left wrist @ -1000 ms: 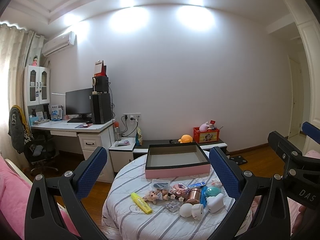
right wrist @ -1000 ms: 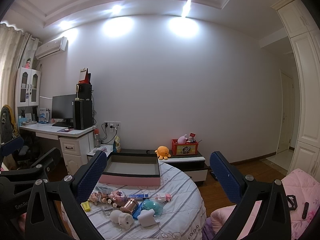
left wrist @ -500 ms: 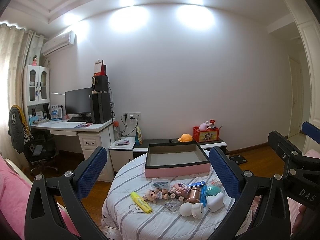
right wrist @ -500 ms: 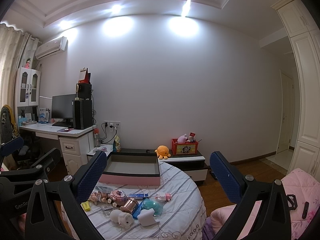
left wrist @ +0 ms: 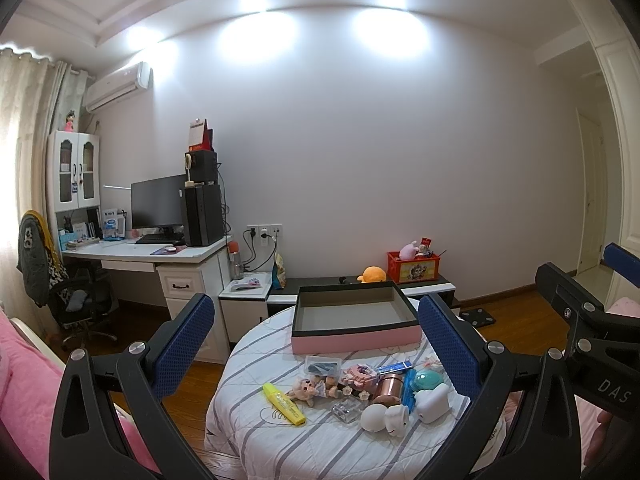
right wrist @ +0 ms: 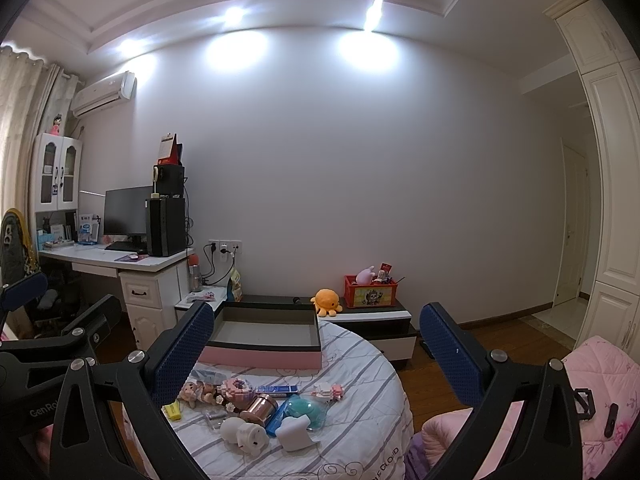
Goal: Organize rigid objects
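Much of the clutter is hard to read: small toys overlap one another on the round striped surface (left wrist: 256, 364), and in the right wrist view the left finger of the right gripper (right wrist: 316, 350) cuts across the near corner of the pink tray (right wrist: 262, 340) and covers most of the yellow highlighter (right wrist: 173, 409), of which only one end shows. A flat clear case (left wrist: 322, 365) and a clear plastic piece (left wrist: 347, 409) are too small to identify. The left gripper (left wrist: 316, 350) hangs above the surface with its blue-padded fingers (left wrist: 182, 344) spread wide and nothing between them; the right gripper is likewise spread wide and holding nothing. In the left wrist view the pile lies low between the two fingers, well apart from them: highlighter (left wrist: 284, 404) at the left, a small pig doll (left wrist: 306, 388) beside it, a copper cylinder (left wrist: 390, 386) in the middle, a teal round object (left wrist: 428, 380) and white rounded toys (left wrist: 384, 414) toward the right. The tray (left wrist: 354, 320), empty with a dark inner rim, sits at the far edge of the surface behind the pile. The right gripper's frame (left wrist: 592, 332) juts in from the right edge of that view.
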The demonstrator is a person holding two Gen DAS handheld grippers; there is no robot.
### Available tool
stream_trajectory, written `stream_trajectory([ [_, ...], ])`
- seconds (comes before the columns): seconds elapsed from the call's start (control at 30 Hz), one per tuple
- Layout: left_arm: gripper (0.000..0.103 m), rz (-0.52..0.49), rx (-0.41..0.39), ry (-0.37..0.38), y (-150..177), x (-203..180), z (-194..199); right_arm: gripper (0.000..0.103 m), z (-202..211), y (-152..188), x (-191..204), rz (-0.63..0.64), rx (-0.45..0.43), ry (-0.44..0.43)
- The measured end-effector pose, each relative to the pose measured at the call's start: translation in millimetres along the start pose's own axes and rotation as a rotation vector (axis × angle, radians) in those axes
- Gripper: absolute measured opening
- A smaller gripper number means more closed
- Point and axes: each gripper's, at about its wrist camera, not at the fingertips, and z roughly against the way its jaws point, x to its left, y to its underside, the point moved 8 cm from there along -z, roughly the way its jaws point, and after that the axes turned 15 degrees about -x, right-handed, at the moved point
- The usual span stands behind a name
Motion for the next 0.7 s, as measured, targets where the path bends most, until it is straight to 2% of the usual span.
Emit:
stream_trajectory([
  [0.43, 0.103, 0.001, 0.005, 0.004, 3.0, 1.9, 0.5, 0.103, -3.2, 5.3, 1.0, 0.005, 0.012, 0.0],
  [0.7, 0.103, -0.002, 0.081, 0.015, 41.7, 5.3, -16.4, 0.103, -25.6, 38.0, -2.2, 0.003, 0.084, -0.002],
])
